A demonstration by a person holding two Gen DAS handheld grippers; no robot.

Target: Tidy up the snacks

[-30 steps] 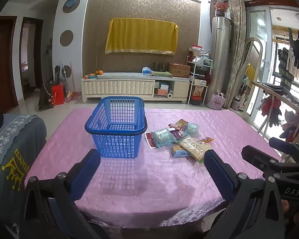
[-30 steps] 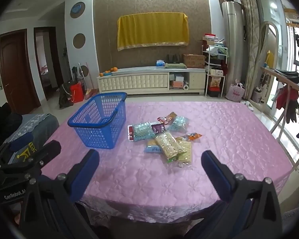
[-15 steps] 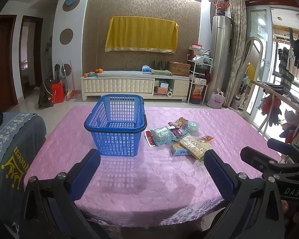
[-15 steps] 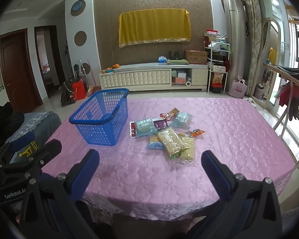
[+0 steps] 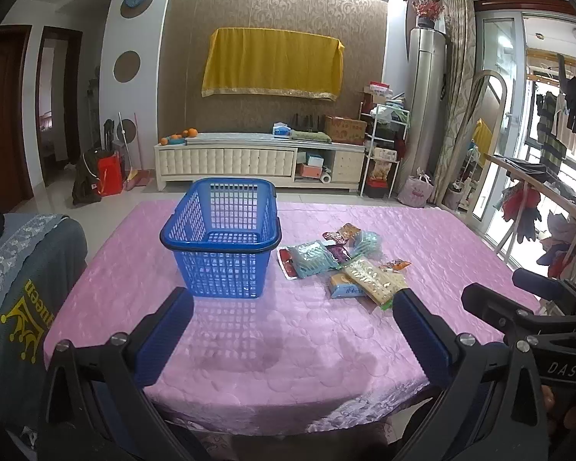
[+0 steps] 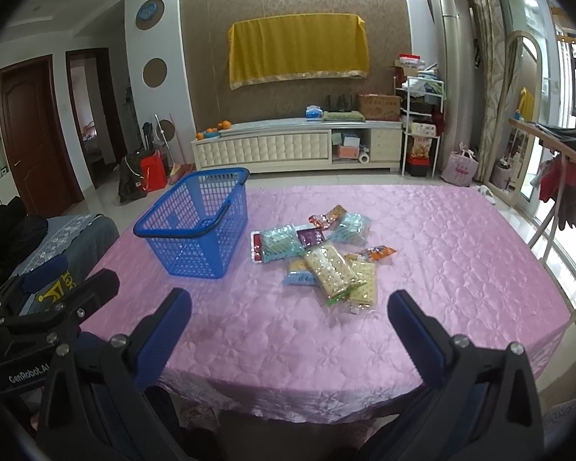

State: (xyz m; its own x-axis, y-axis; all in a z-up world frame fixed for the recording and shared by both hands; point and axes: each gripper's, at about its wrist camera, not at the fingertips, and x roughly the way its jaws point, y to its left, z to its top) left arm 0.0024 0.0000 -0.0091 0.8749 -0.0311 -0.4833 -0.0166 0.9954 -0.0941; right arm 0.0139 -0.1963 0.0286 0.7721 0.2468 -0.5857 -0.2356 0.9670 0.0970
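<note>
Our left gripper and right gripper hover spread wide and empty over the near tabletop. The snacks lie heaped mid-table, just right of the basket. They look light, crinkly and slippery, so we would pinch a packet's edge. The pink cloth looks slick. Beyond stands a cabinet.
</note>
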